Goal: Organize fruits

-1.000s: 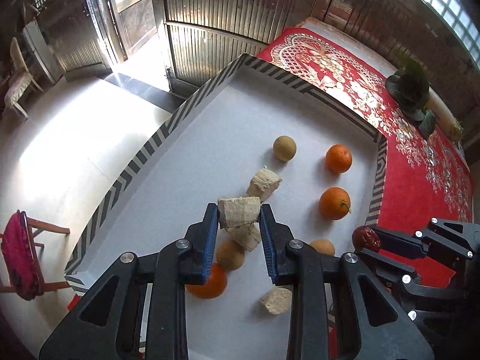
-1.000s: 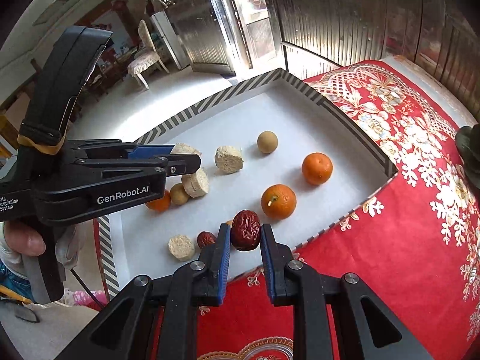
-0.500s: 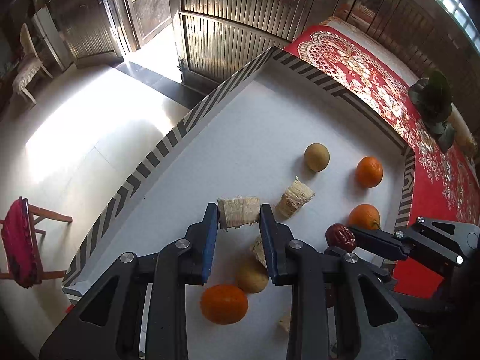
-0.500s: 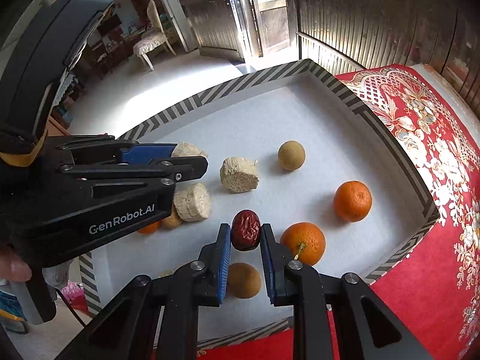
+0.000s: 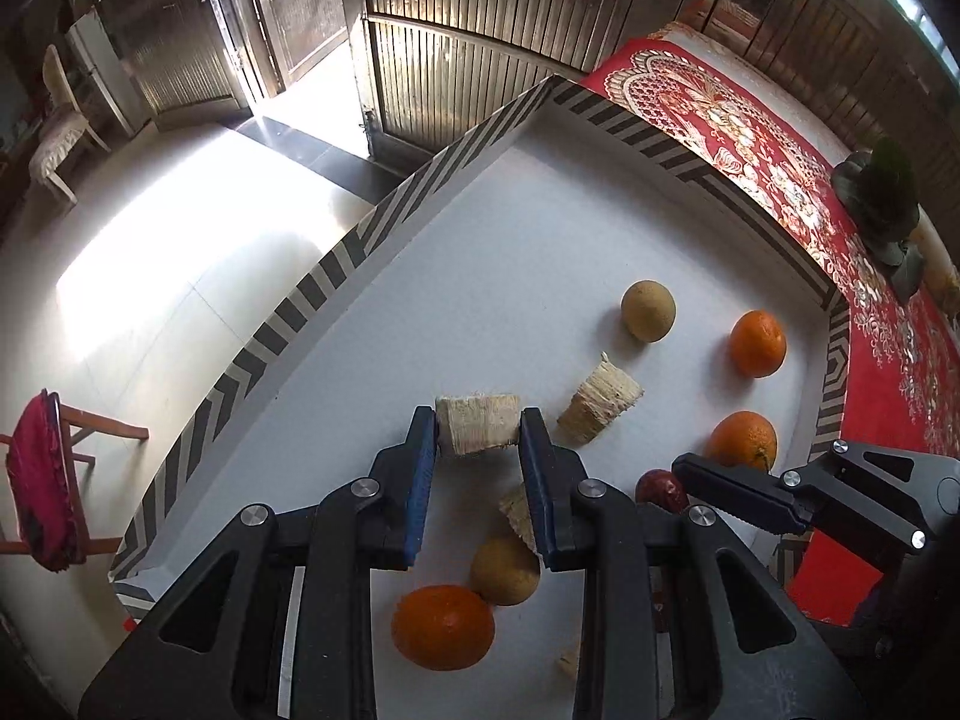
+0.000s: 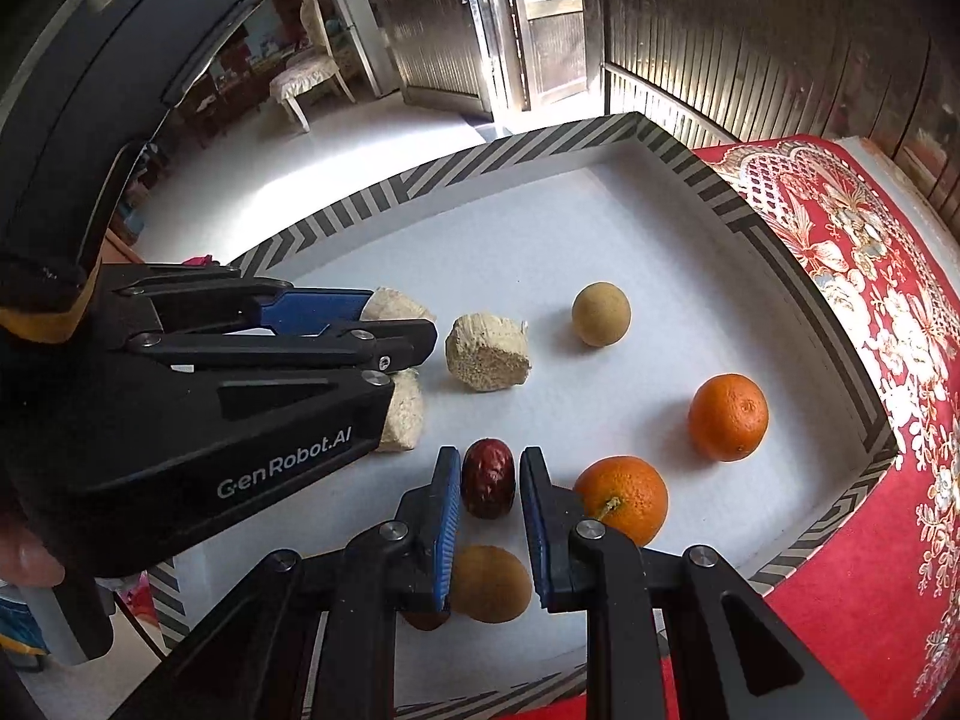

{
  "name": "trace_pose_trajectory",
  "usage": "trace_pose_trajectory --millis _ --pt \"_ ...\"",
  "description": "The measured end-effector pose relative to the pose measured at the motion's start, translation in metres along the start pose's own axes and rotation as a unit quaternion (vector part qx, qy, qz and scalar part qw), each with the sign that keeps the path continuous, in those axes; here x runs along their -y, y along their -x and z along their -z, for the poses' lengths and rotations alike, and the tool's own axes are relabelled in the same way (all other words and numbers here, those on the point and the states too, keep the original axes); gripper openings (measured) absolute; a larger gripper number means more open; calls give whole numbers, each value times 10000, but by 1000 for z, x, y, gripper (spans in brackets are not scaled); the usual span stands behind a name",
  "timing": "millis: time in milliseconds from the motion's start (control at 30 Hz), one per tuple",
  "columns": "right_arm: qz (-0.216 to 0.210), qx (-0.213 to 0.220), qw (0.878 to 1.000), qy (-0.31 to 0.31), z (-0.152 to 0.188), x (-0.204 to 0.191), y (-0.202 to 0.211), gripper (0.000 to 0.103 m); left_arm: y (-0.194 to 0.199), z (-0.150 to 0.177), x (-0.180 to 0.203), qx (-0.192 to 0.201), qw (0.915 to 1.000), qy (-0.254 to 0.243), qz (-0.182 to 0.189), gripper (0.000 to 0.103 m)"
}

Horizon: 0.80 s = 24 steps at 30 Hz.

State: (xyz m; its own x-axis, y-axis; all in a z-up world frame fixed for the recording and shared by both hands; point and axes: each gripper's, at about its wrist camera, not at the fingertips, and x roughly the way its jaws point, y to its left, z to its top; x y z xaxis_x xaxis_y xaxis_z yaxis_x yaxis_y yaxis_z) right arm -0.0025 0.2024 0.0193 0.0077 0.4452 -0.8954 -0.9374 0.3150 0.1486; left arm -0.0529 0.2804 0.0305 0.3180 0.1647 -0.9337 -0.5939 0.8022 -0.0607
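Note:
My left gripper (image 5: 477, 438) is shut on a pale fibrous sugarcane chunk (image 5: 477, 425), held above the white tray (image 5: 480, 252). My right gripper (image 6: 487, 483) is shut on a dark red date (image 6: 487, 477) over the tray's near part; it also shows at the right of the left wrist view, the date (image 5: 660, 489) at its tip. On the tray lie oranges (image 6: 727, 417) (image 6: 624, 498) (image 5: 443, 627), round tan fruits (image 6: 600, 314) (image 6: 489, 583) (image 5: 504, 570) and more sugarcane chunks (image 6: 487, 352) (image 5: 600, 405). The left gripper's body (image 6: 180, 408) hides part of another chunk.
The tray has a black-and-white striped rim (image 5: 336, 276) and rests on a red patterned cloth (image 6: 870, 276). A dark ornament (image 5: 882, 204) stands on the cloth at the far right. Beyond are a tiled floor, a red stool (image 5: 42, 480) and metal doors.
Both grippers have moved further in over the tray and lower, each still gripping its piece. The right gripper carried the date from the tray's near edge to above its inside.

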Motion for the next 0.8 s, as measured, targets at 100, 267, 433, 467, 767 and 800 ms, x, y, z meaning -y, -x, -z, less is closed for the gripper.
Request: trace_pose_trajectory --millis 100,267,433,467,767,800 --pt "-66 59 9999 -114 4 1 3 21 1 0 0 0 10000 -15 -11 27" --pt "-135 217 9992 -315 9 8 16 23 4 2 2 36 9999 -50 -109 28" --pt "-96 430 9980 -452 18 9 33 23 16 6 3 230 9995 -77 -212 28" --pt "-65 464 9977 -481 19 9 37 23 19 7 3 278 9993 -96 -230 29" --pt "175 931 9920 -830 31 14 72 29 50 17 11 707 9972 -253 -5 49" --pt "199 980 9913 -857 31 14 74 29 53 18 13 732 9969 -278 7 49"
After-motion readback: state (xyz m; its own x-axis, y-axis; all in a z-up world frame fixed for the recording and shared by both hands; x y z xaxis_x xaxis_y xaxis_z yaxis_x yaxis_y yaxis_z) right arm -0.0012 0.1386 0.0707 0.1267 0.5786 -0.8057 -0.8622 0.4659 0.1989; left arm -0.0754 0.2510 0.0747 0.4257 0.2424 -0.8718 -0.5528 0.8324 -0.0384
